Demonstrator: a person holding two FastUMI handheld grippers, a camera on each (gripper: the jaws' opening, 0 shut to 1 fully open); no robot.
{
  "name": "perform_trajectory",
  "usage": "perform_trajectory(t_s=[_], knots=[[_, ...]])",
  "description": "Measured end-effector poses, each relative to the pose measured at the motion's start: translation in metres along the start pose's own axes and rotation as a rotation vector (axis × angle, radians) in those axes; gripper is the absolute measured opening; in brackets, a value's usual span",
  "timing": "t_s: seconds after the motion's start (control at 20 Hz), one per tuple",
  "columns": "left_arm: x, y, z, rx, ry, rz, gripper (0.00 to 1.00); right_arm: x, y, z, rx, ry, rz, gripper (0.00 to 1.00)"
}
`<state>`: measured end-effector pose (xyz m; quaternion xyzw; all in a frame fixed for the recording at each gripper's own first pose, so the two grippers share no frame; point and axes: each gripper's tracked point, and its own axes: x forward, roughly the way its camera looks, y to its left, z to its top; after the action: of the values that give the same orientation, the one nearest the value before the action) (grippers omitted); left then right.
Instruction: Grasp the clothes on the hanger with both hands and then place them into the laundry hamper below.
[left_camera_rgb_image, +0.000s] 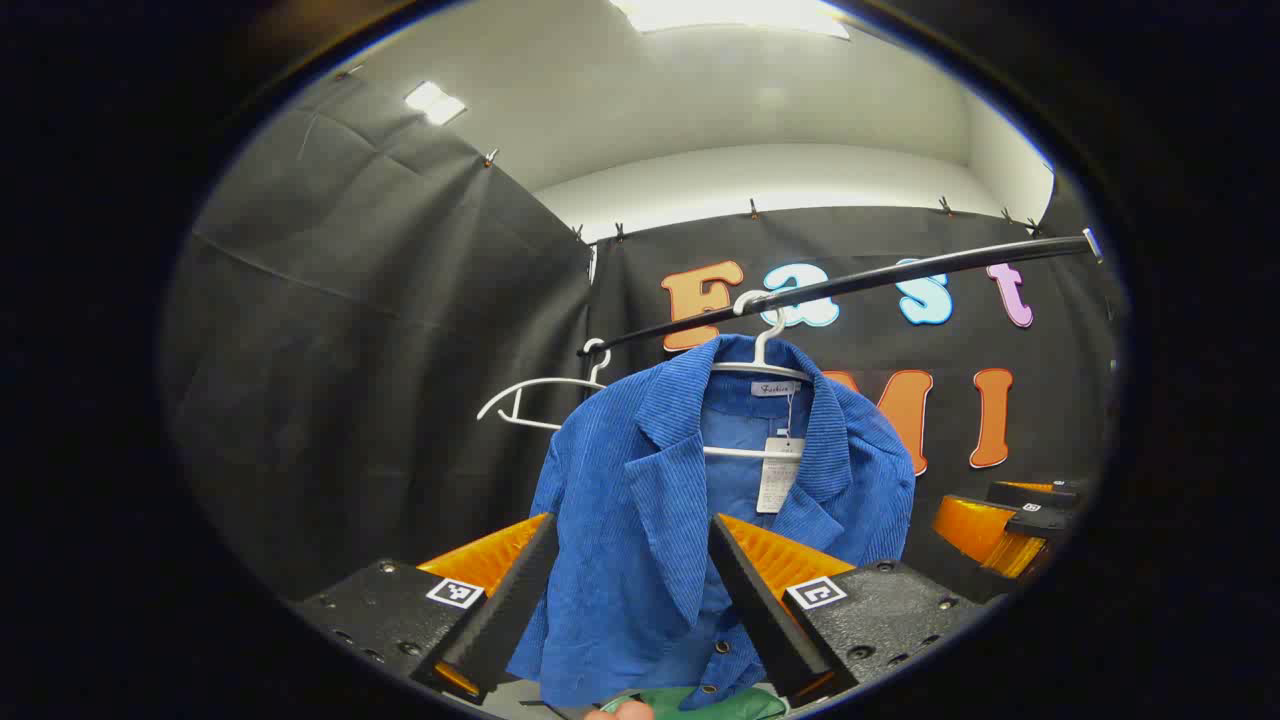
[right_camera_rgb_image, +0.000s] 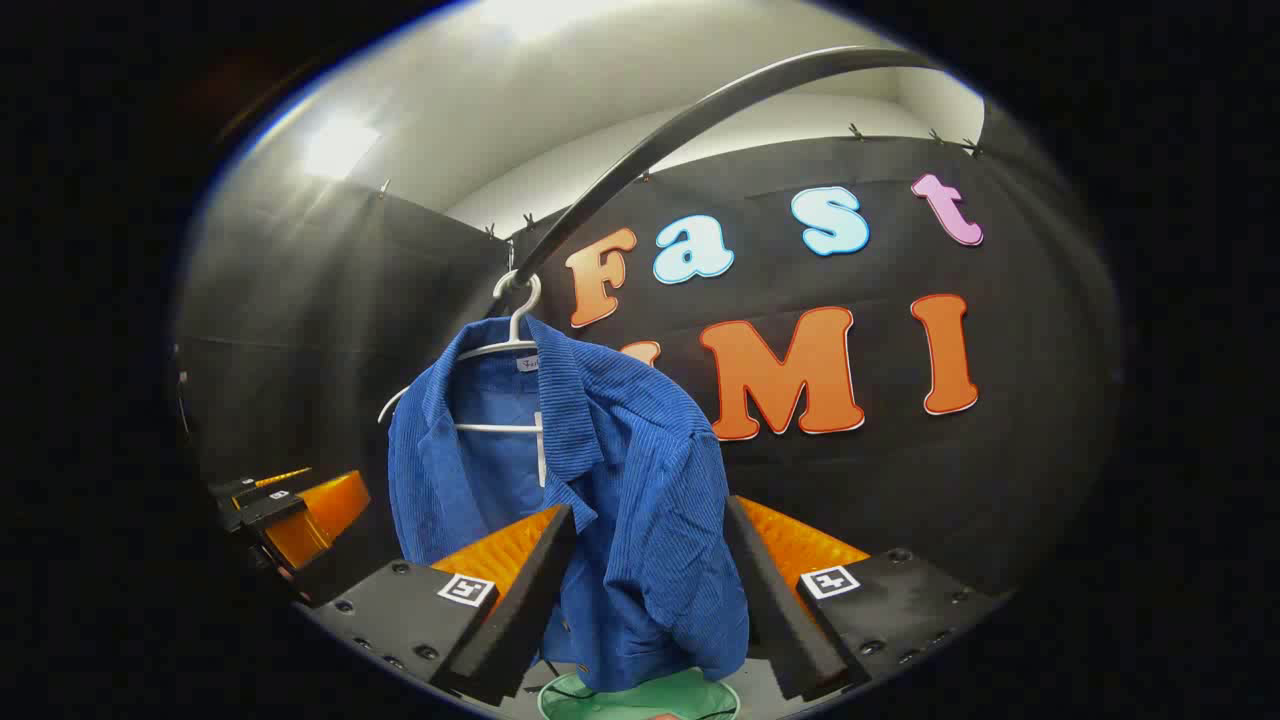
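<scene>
A blue corduroy jacket (left_camera_rgb_image: 640, 520) hangs on a white hanger (left_camera_rgb_image: 765, 340) from a dark rail (left_camera_rgb_image: 860, 285). My left gripper (left_camera_rgb_image: 630, 590) is open, its fingers spread to either side of the jacket's left front panel, just short of the cloth. In the right gripper view the same jacket (right_camera_rgb_image: 640, 500) hangs from its hanger (right_camera_rgb_image: 515, 310), and my right gripper (right_camera_rgb_image: 650, 590) is open in front of the jacket's right side. A green hamper rim (right_camera_rgb_image: 640, 695) shows below the jacket's hem. The other gripper (left_camera_rgb_image: 1010, 520) shows off to the right in the left gripper view.
An empty white hanger (left_camera_rgb_image: 540, 395) hangs on the rail to the left of the jacket. The rail (right_camera_rgb_image: 700, 110) arcs overhead in the right gripper view. A paper tag (left_camera_rgb_image: 780, 470) dangles inside the jacket's collar. Black cloth walls close the booth behind.
</scene>
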<state>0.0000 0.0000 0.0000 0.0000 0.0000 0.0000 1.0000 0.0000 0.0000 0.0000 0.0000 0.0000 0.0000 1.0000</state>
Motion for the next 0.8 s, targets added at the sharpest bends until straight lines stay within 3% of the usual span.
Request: perform_trajectory(t_s=[0.05, 0.15, 0.2, 0.25, 0.5, 0.55, 0.6, 0.75, 0.8], knots=[[0.0005, 0.0003, 0.0010, 0.007, -0.006, 0.000, 0.92, 0.0002, 0.0009, 0.0000, -0.003, -0.002, 0.002, 0.90], [0.0013, 0.0001, 0.0025, 0.017, -0.012, 0.002, 0.95, 0.0004, 0.0030, 0.0007, -0.003, -0.006, 0.003, 0.90], [0.0011, -0.0006, 0.0028, 0.016, -0.014, 0.002, 0.92, 0.0003, 0.0045, 0.0008, -0.002, -0.007, 0.005, 0.90], [-0.0009, -0.0012, 0.0028, 0.009, -0.014, 0.003, 0.95, 0.0004, 0.0048, 0.0009, 0.000, -0.008, 0.006, 0.90], [-0.0021, 0.0007, 0.0007, -0.006, -0.002, 0.005, 0.92, -0.0018, 0.0028, 0.0017, 0.010, -0.010, 0.004, 0.90], [-0.0025, 0.0020, 0.0008, -0.007, -0.001, 0.008, 0.98, -0.0018, 0.0020, 0.0012, 0.013, -0.009, 0.002, 0.90], [-0.0025, 0.0031, 0.0004, -0.008, -0.001, 0.010, 0.92, -0.0026, 0.0017, 0.0016, 0.015, -0.009, 0.001, 0.90], [-0.0050, 0.0056, 0.0016, -0.012, -0.001, 0.018, 0.95, -0.0033, 0.0022, 0.0014, 0.019, -0.010, 0.004, 0.90], [-0.0058, 0.0064, 0.0018, -0.017, -0.001, 0.019, 0.92, -0.0046, 0.0027, 0.0021, 0.019, -0.011, 0.005, 0.90]])
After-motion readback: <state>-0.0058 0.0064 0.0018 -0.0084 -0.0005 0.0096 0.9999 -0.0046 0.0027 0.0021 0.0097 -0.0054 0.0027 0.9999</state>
